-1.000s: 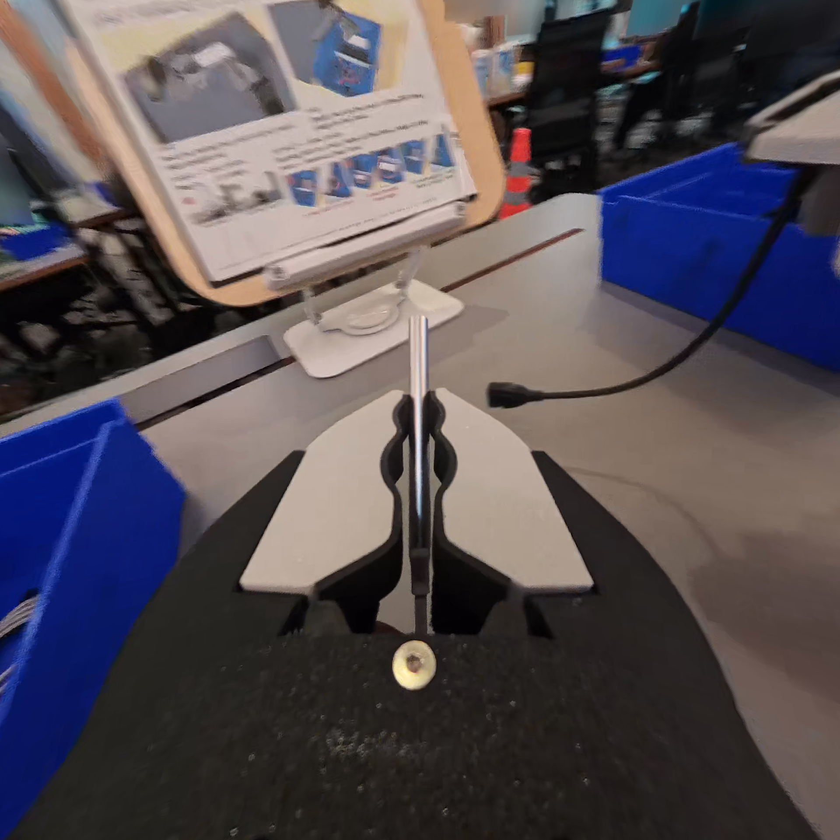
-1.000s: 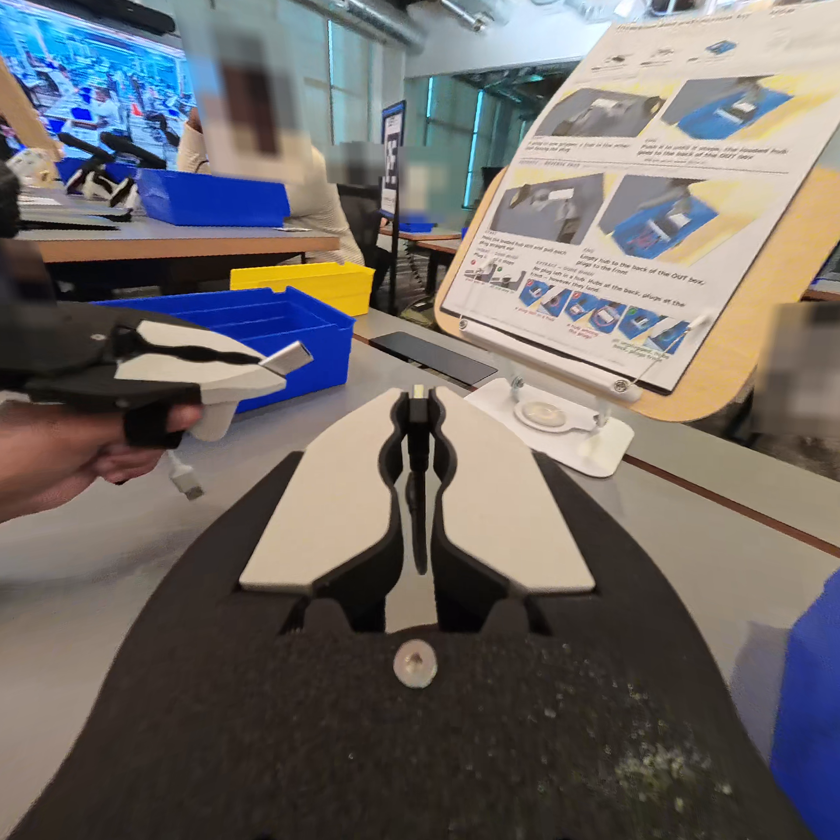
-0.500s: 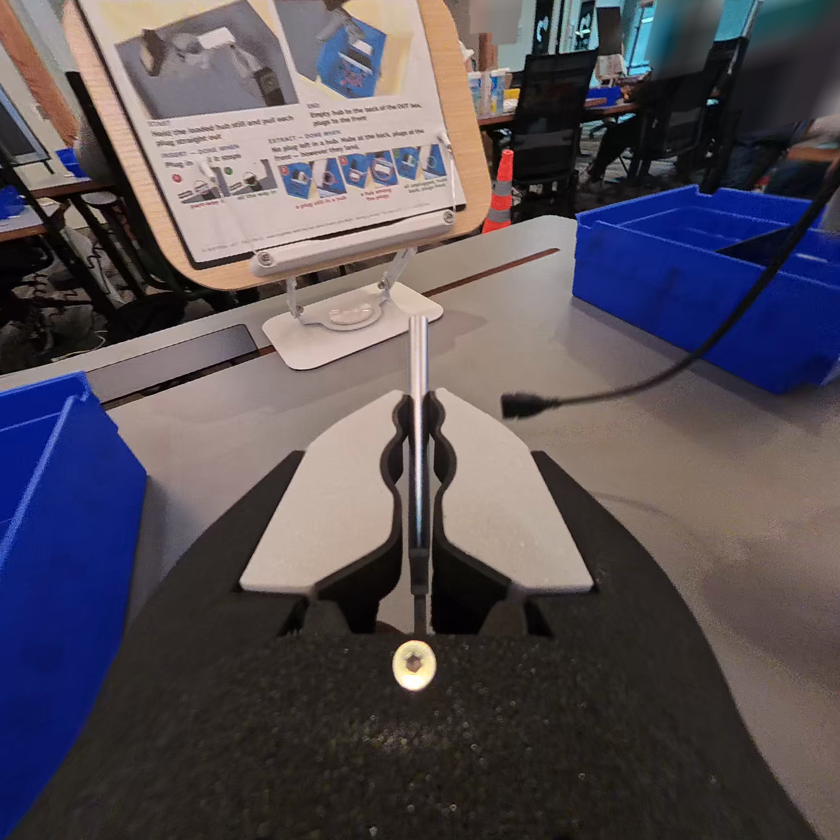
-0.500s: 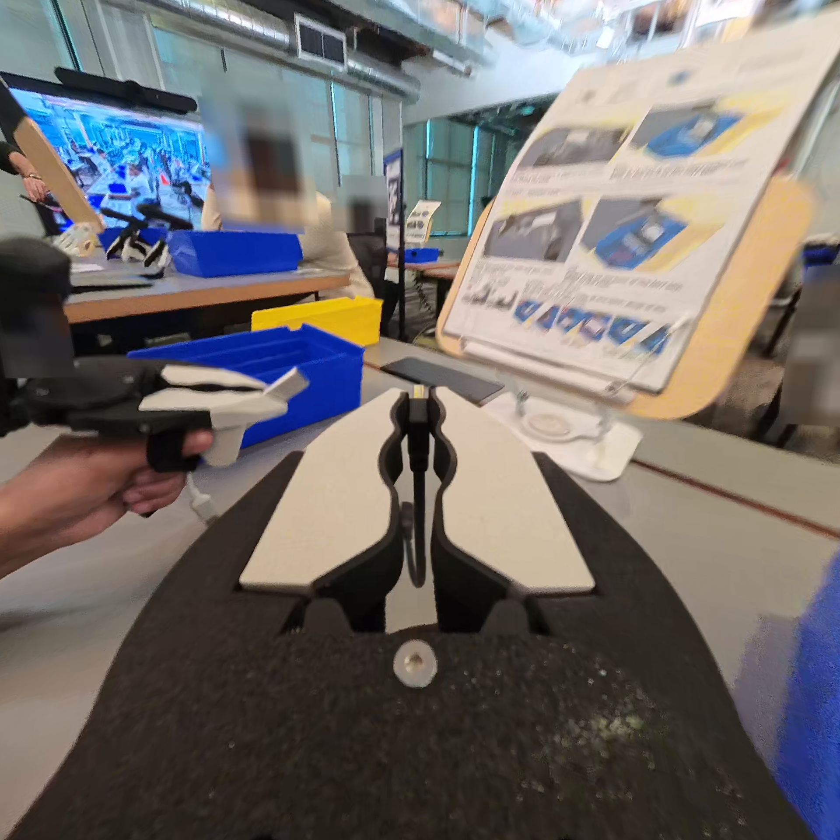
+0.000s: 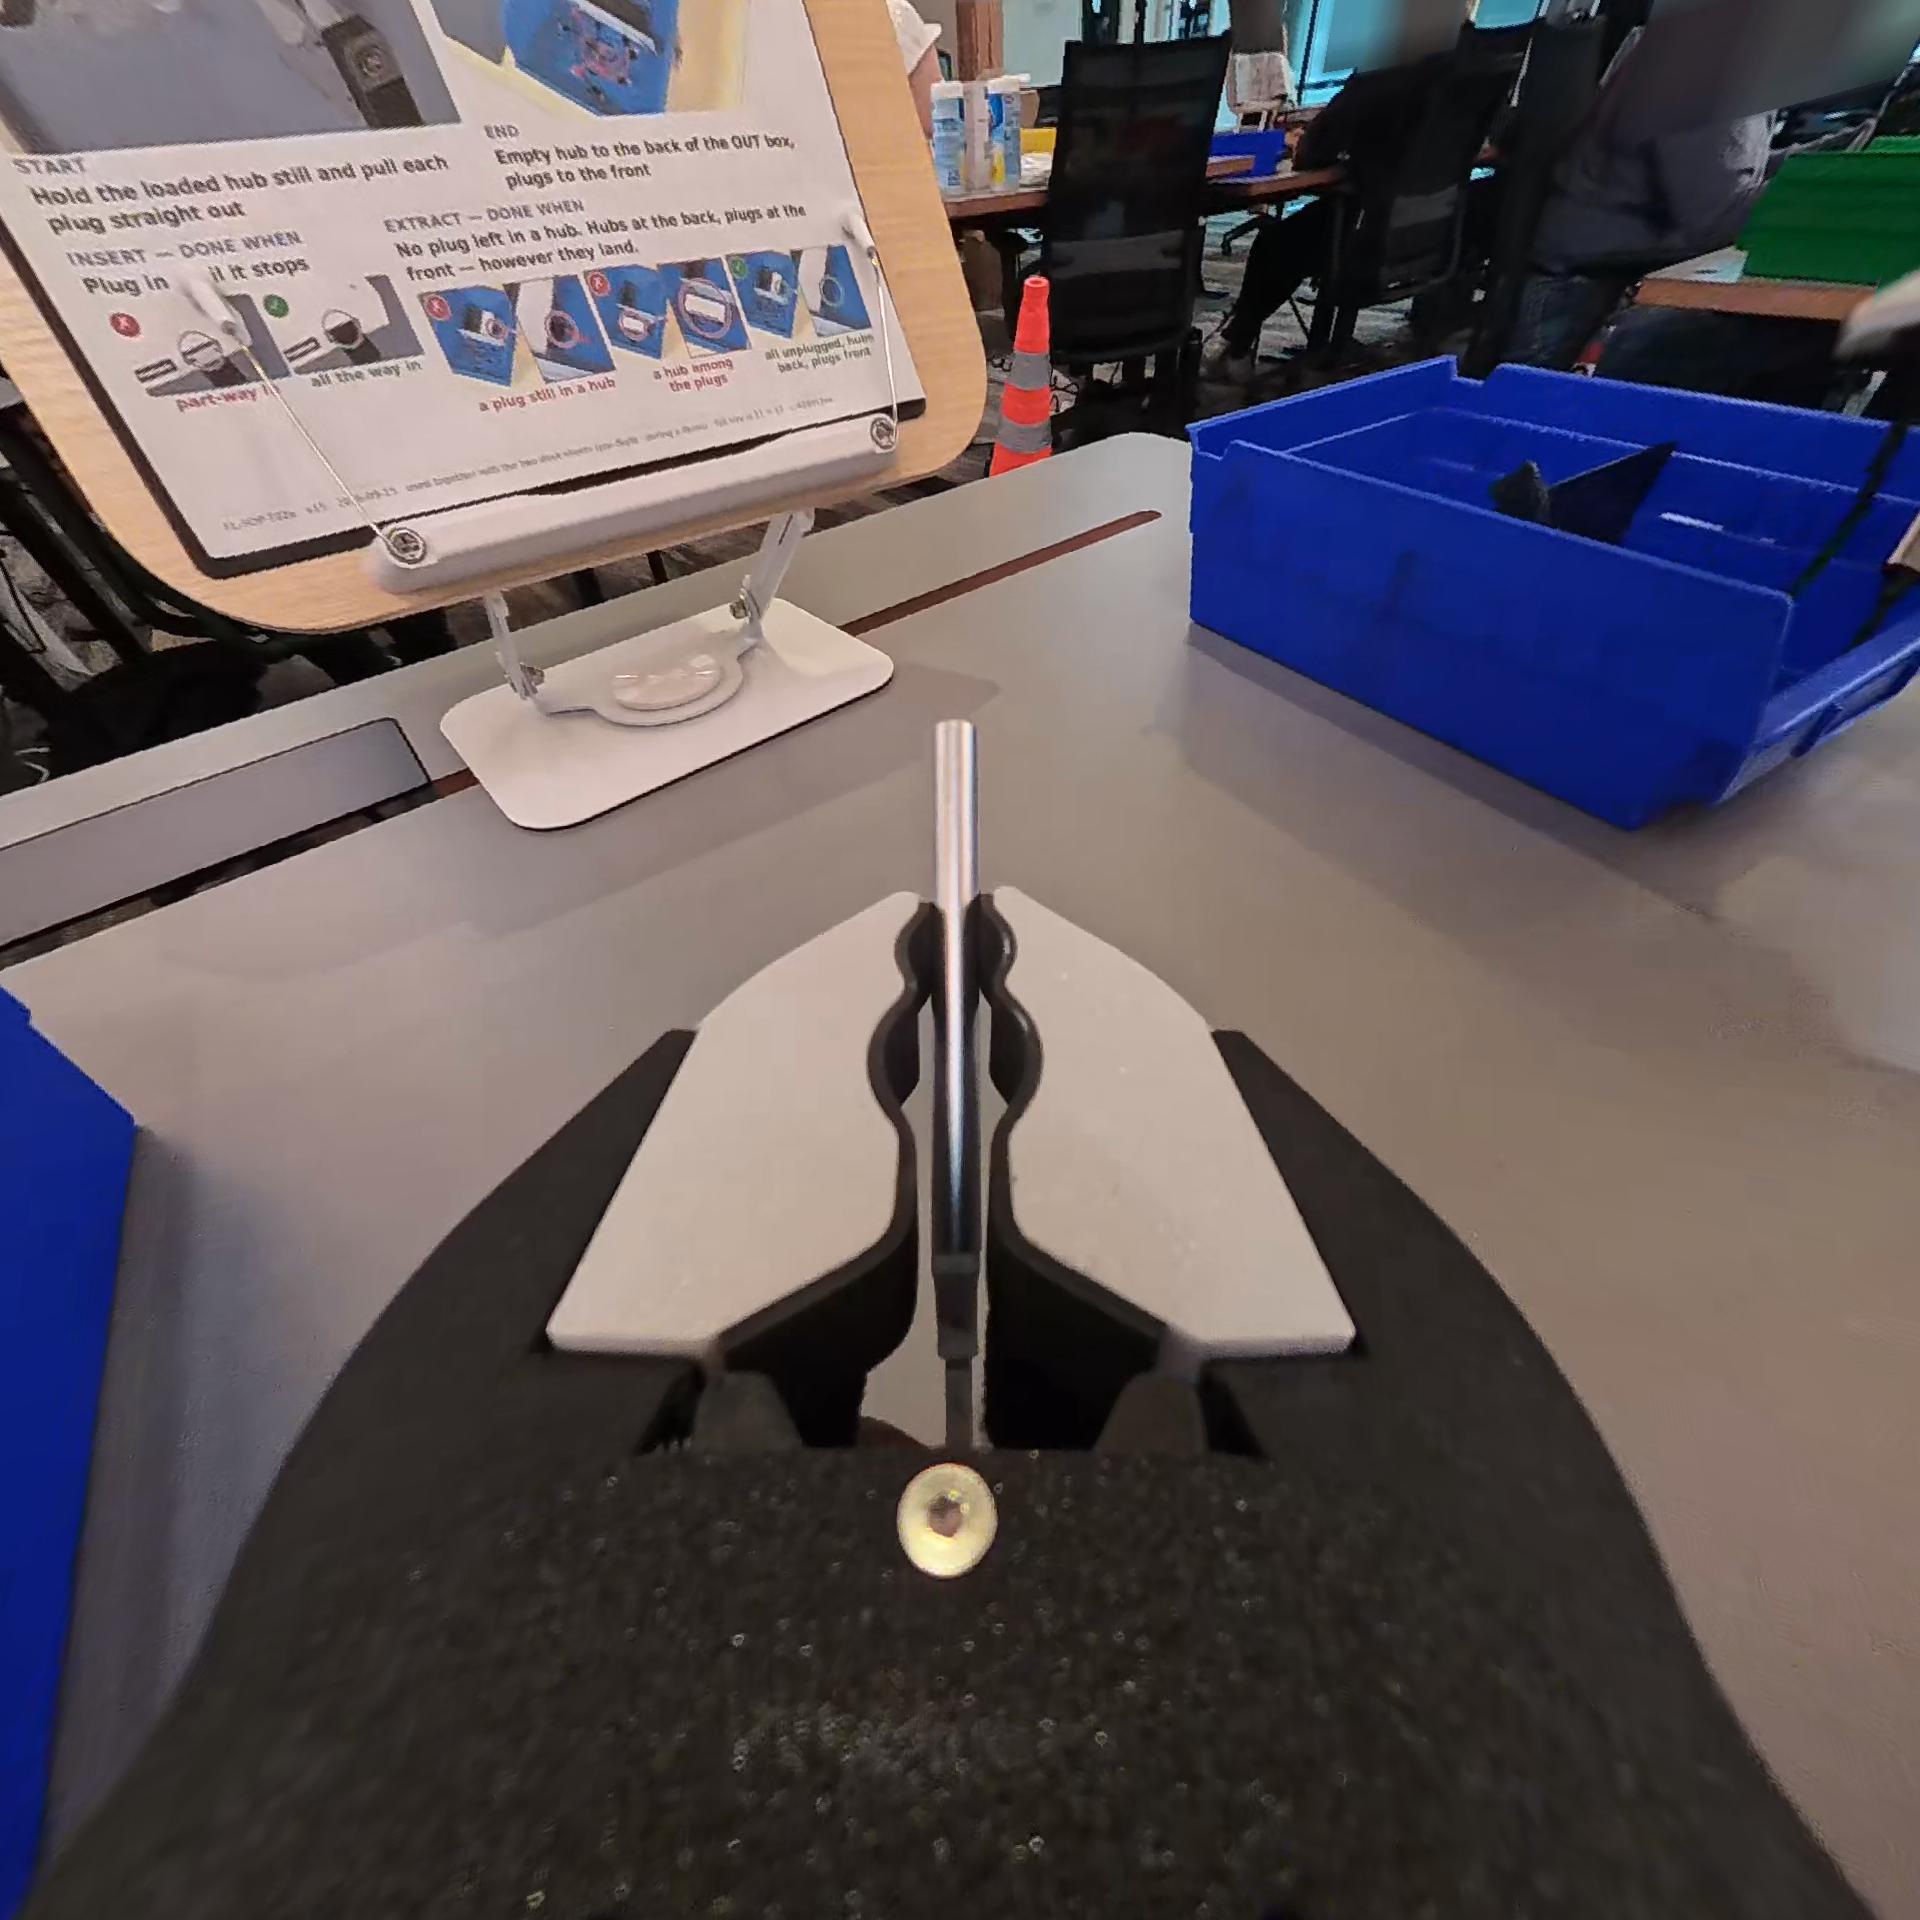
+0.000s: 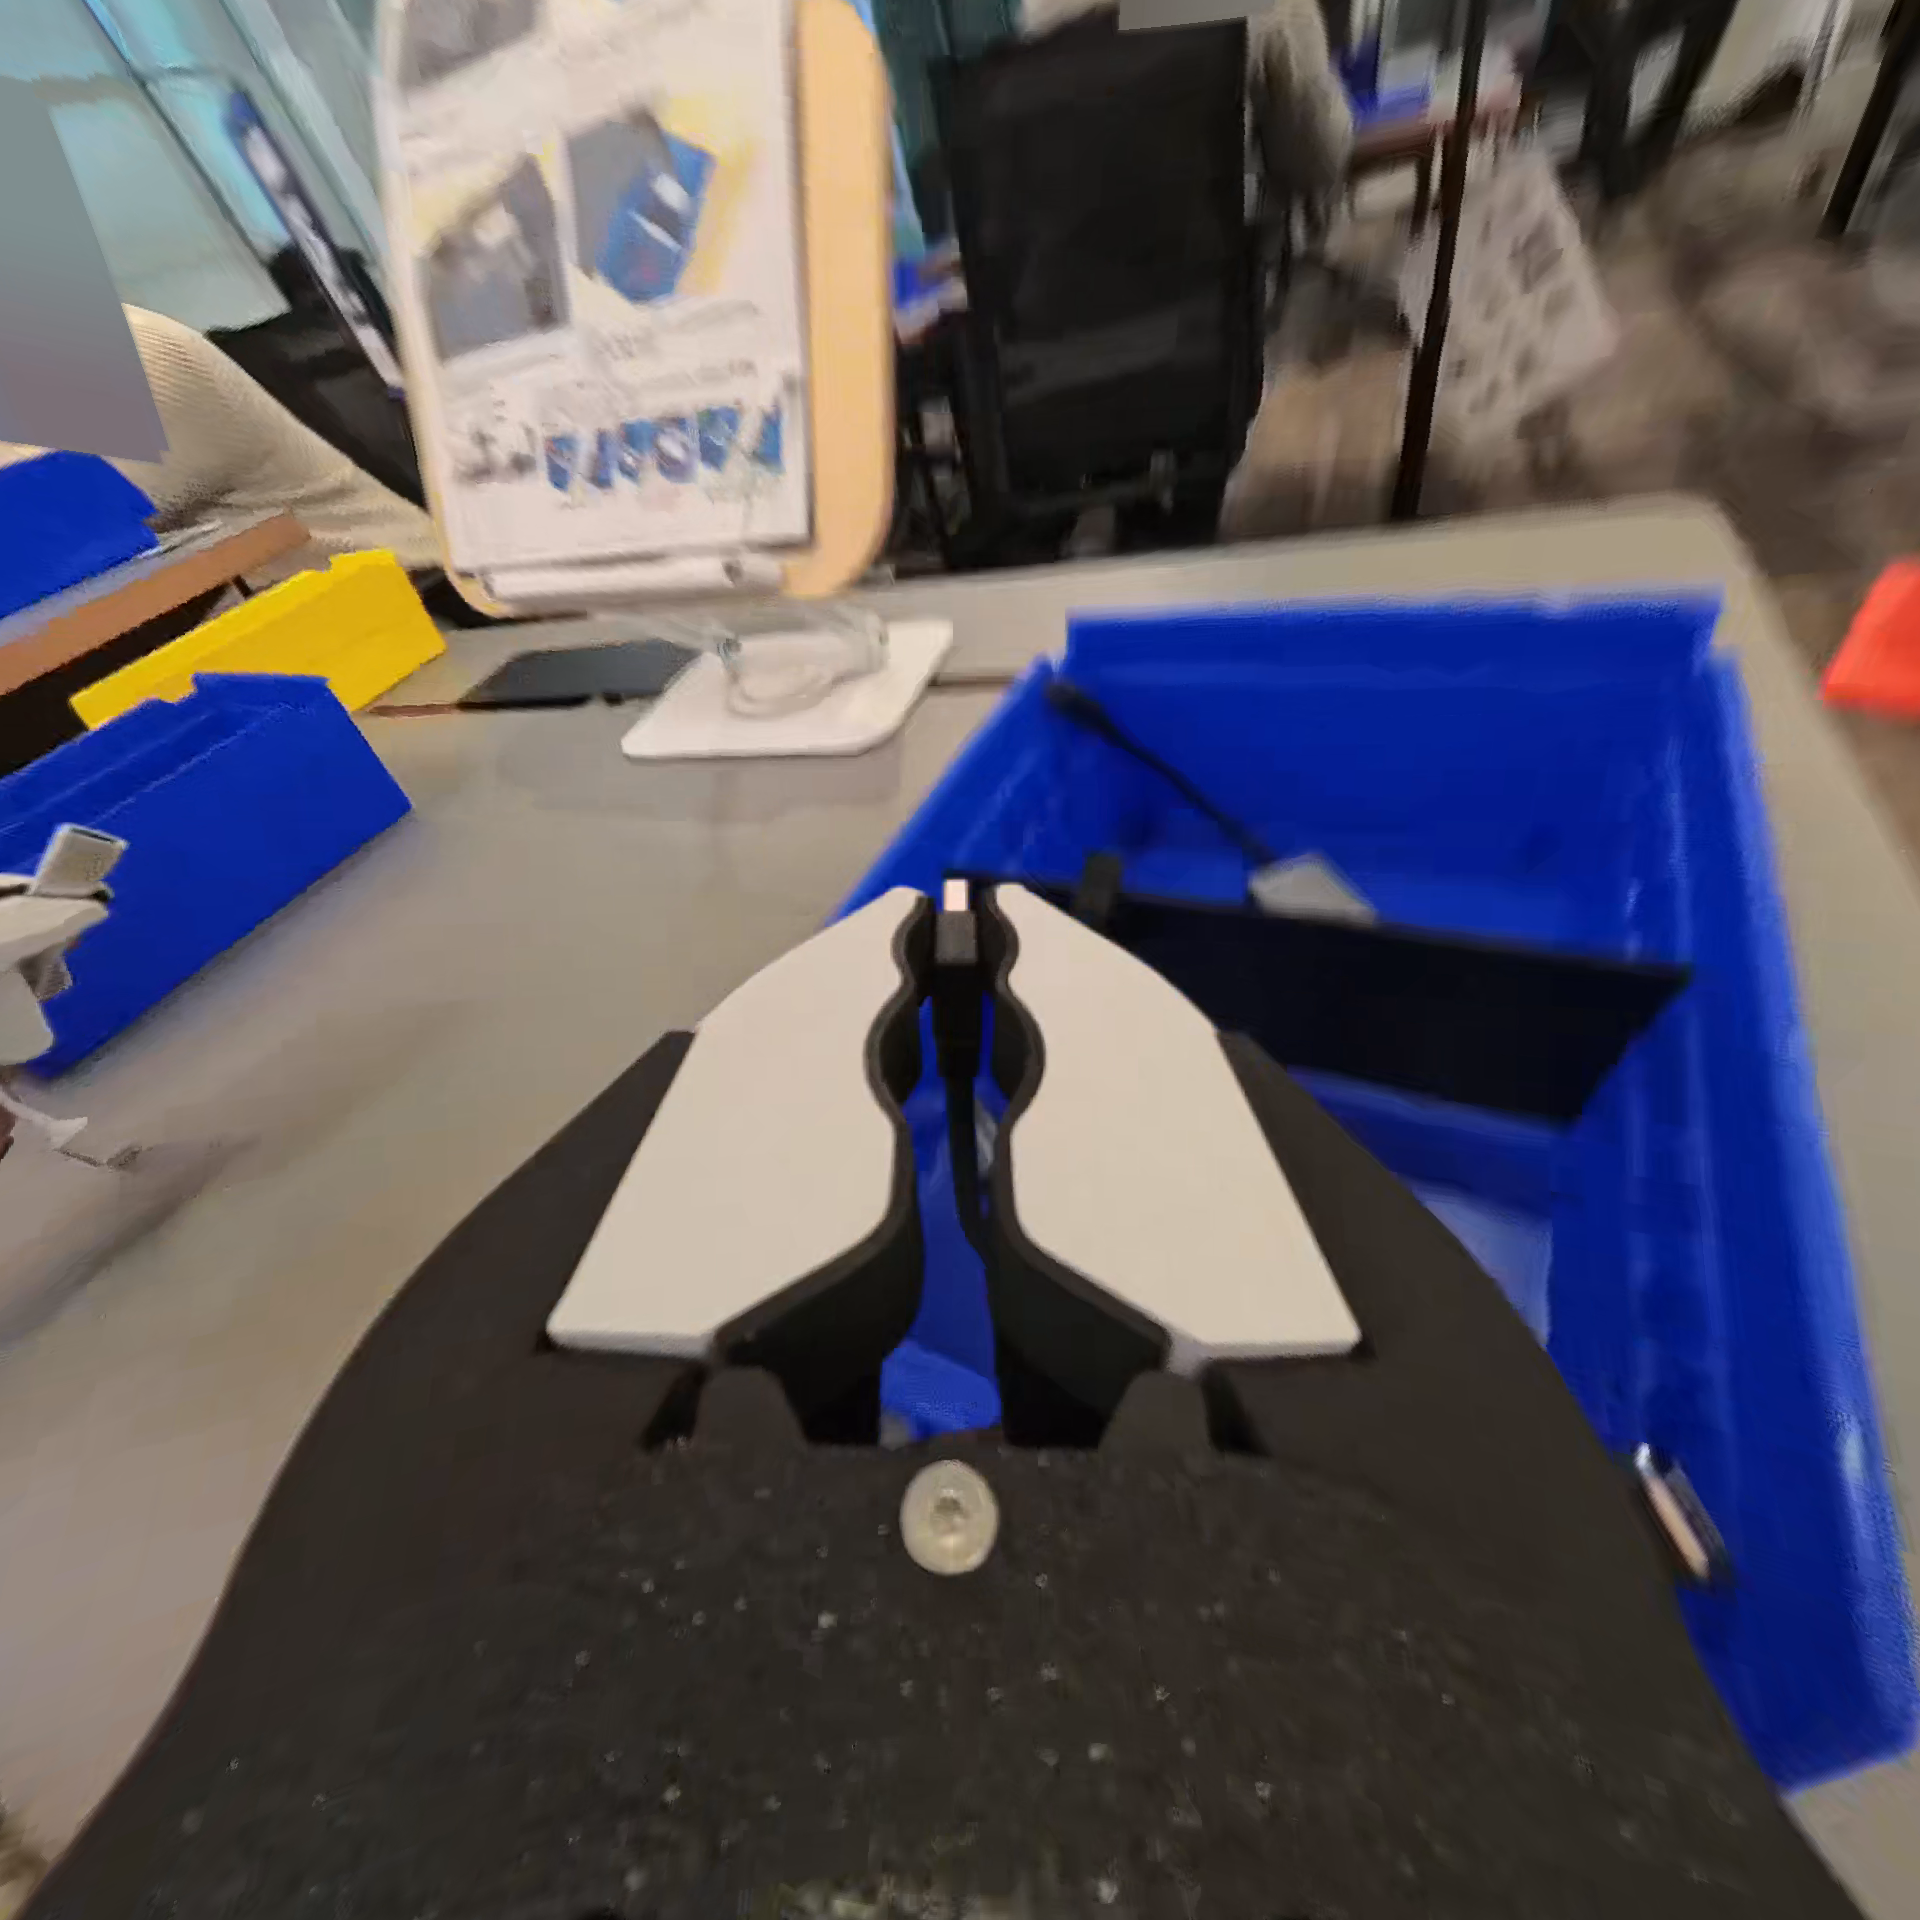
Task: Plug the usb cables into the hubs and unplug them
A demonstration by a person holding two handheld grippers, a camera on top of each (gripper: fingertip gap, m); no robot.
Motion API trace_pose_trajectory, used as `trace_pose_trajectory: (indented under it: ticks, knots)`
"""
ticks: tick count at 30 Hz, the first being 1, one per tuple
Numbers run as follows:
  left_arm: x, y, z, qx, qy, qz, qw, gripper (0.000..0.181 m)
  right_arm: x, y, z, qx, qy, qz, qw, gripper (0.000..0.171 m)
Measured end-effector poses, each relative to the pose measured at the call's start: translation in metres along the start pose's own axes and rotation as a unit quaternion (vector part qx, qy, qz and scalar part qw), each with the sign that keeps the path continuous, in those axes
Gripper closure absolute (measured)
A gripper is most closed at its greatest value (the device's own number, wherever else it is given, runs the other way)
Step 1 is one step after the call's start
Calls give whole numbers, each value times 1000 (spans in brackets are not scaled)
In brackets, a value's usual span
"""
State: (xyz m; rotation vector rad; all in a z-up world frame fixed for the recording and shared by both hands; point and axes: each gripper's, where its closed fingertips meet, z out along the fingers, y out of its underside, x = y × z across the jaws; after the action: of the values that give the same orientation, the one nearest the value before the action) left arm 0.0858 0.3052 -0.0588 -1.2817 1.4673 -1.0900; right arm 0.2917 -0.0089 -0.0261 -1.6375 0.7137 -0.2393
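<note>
My left gripper [image 5: 954,920] is shut on a thin silver hub [image 5: 954,821] that is seen edge-on and sticks forward above the grey table [image 5: 1351,1039]. My right gripper [image 6: 956,920] is shut on a black USB cable [image 6: 961,1101]; its silver plug tip [image 6: 956,896] points forward over the near edge of the right blue bin [image 6: 1662,1143]. Another silver hub [image 6: 1311,891] with a black lead lies in that bin behind a dark divider [image 6: 1403,1008]. The left gripper with its hub [image 6: 83,854] also shows at the left edge of the right wrist view.
An instruction board on a white stand [image 5: 665,707] is at the table's back. The right blue bin [image 5: 1507,623] has several compartments. Another blue bin [image 6: 197,821] and a yellow bin [image 6: 281,644] stand at the left. An orange cone [image 5: 1029,384] and people at desks are beyond the table. Spacing between my two grippers at the tips: around 40 centimeters.
My right gripper has swung right with the cable, from facing the board to over the right blue bin. The cable's loose end has left the left wrist view. The left gripper keeps hold of the hub.
</note>
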Motion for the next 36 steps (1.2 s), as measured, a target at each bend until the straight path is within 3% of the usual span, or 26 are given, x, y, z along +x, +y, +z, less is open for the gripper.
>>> trace_pose_trajectory:
  ticks: [6,14,16,22,26,29,31,36]
  knots:
    - [2,1,0,-8,10,9,1000,174,38,65,10,-133,47,74,987,163]
    - [6,11,3,-36,23,12,999,174,75,95,-14,-308,145,10,940,151]
    - [8,13,4,-40,26,14,999,174,74,85,-18,-307,158,-23,938,126]
    - [9,12,3,-37,32,8,999,174,28,11,-18,-158,192,-132,960,126]
    - [6,11,2,-35,27,9,999,174,-81,-7,15,-39,42,-189,980,127]
    - [4,10,0,-34,28,7,999,174,-186,29,44,-3,-163,-143,976,131]
    - [4,9,-1,-33,29,4,999,174,-239,60,56,-5,-255,-118,960,132]
    - [4,6,-3,-29,31,1,999,174,-284,95,81,-7,-307,-108,945,132]
